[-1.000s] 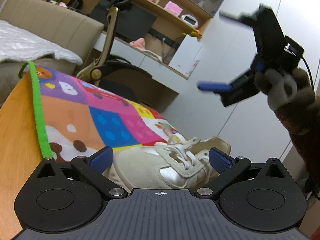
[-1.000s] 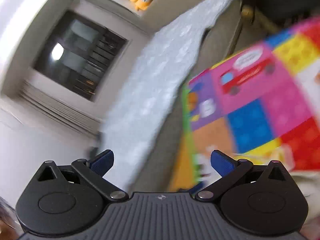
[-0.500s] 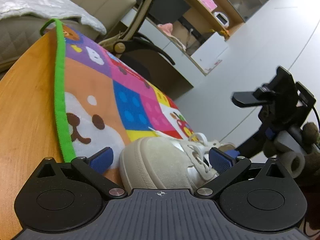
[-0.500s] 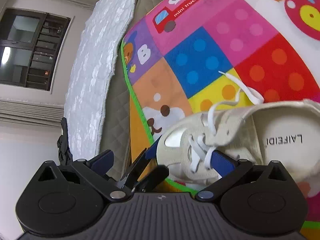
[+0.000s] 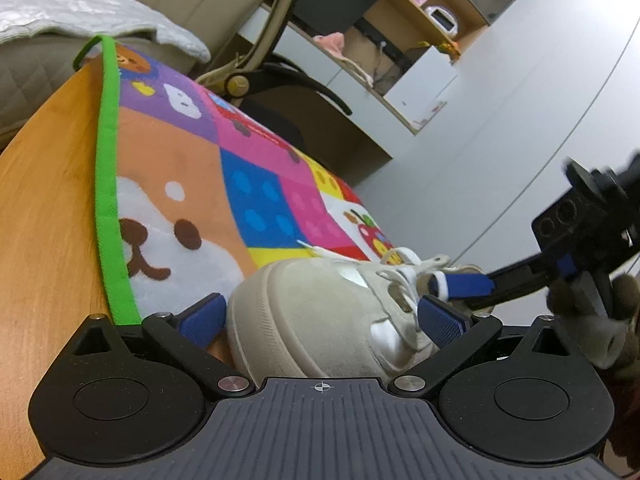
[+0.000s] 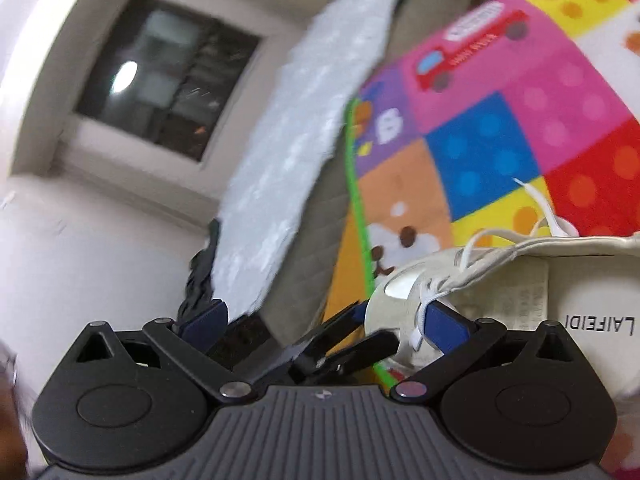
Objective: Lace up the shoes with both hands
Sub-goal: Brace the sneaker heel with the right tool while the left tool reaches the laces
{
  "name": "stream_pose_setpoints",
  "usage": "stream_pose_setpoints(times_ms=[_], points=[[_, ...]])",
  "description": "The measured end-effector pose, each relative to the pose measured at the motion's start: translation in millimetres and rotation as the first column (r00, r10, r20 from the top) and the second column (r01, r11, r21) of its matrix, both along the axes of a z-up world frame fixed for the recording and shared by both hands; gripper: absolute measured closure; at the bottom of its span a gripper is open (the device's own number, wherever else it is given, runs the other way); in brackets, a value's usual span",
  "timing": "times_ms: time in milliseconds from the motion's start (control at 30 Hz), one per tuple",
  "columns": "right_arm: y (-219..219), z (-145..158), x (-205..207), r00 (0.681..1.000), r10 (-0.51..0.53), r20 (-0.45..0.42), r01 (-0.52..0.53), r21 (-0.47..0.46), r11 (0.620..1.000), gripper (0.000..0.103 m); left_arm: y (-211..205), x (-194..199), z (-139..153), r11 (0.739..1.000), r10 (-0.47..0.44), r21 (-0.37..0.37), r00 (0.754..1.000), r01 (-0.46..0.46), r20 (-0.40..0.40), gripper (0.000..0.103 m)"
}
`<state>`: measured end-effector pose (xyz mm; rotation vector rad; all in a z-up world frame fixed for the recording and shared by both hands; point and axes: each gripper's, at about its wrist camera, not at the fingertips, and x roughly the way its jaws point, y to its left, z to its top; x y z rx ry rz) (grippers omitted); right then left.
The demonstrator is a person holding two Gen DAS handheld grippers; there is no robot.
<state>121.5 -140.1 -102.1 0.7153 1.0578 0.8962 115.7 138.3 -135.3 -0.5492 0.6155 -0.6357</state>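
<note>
A beige sneaker (image 5: 312, 312) with white laces lies on a colourful play mat (image 5: 256, 200), toe toward the left wrist camera. My left gripper (image 5: 323, 318) is open, its blue pads on either side of the toe. My right gripper (image 6: 324, 322) is also open. Its right finger (image 6: 444, 324) rests against a white lace loop at the shoe's eyelets, and the same finger (image 5: 464, 285) shows from the side, lying across the laces. A loose lace end (image 5: 320, 250) trails onto the mat. The shoe's inside (image 6: 560, 300) faces the right wrist camera.
The mat with its green border (image 5: 108, 184) covers part of an orange wooden table (image 5: 48, 220). A bed with a grey cover (image 5: 80, 12), a chair (image 5: 272, 60) and shelves (image 5: 400, 20) stand behind. A gloved hand (image 5: 612, 320) holds the right gripper.
The right gripper has dropped down to the shoe, its lower finger now lying at the laces. The left gripper has come lower and closer around the toe.
</note>
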Motion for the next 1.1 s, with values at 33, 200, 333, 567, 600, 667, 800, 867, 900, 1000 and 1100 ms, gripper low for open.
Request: stream_pose_setpoints(times_ms=[33,200,333,567,600,667,800,867,900,1000,1100], points=[[-3.3,-1.6,-1.4,1.000,-0.012,0.005,0.012,-0.003,1.000,0.000,-0.8,0.0,0.1,1.000,0.000,0.001,1.000,0.000,0.000,0.000],[-11.8,-10.3,6.4,0.990,-0.120,-0.075,0.120,-0.004,0.993,0.000,-2.0,-1.0,0.9,1.000,0.001,0.001,1.000,-0.001,-0.001,0.000],[-4.8,-3.4,4.4,0.997,-0.072,-0.029,0.073,0.034,0.997,0.000,-2.4,-1.5,1.2,1.000,0.002,-0.003,1.000,-0.002,-0.001,0.000],[-52.5,25.9,-13.2,0.959,-0.254,0.127,0.256,-0.002,0.967,0.000,-4.8,-0.3,1.5,1.000,0.003,0.006,1.000,-0.003,-0.003,0.000],[-61.2,31.3,-16.4,0.944,-0.290,0.157,0.294,-0.003,0.956,0.000,-4.8,-0.1,1.8,1.000,0.004,0.009,1.000,-0.004,-0.004,0.000],[-75.0,36.8,-24.6,0.900,-0.359,0.245,0.383,-0.055,0.922,0.000,-5.0,-0.2,1.9,1.000,0.004,0.010,1.000,-0.004,-0.004,0.000],[-91.0,10.7,-33.1,0.845,-0.461,0.270,0.520,-0.221,0.825,0.000,-5.3,-0.4,2.2,1.000,0.005,0.013,1.000,-0.005,-0.004,0.000],[-97.4,-17.5,-31.4,0.837,-0.517,0.180,0.548,-0.288,0.786,0.000,-5.5,-0.5,2.2,1.000,0.006,0.013,1.000,-0.006,-0.004,0.000],[-100.2,-31.1,-30.4,0.829,-0.543,0.132,0.555,-0.311,0.772,0.000,-5.6,-0.5,2.2,1.000,0.006,0.014,1.000,-0.006,-0.004,0.000],[-109.4,-55.6,-38.7,0.801,-0.594,0.082,0.595,-0.224,0.772,0.000,-6.1,-0.2,2.2,1.000,0.006,0.015,1.000,-0.006,-0.004,0.000],[-109.3,-58.6,-41.9,0.787,-0.612,0.079,0.614,-0.200,0.764,0.000,-5.3,-1.8,-0.4,1.000,0.002,0.015,1.000,-0.002,0.000,0.000]])
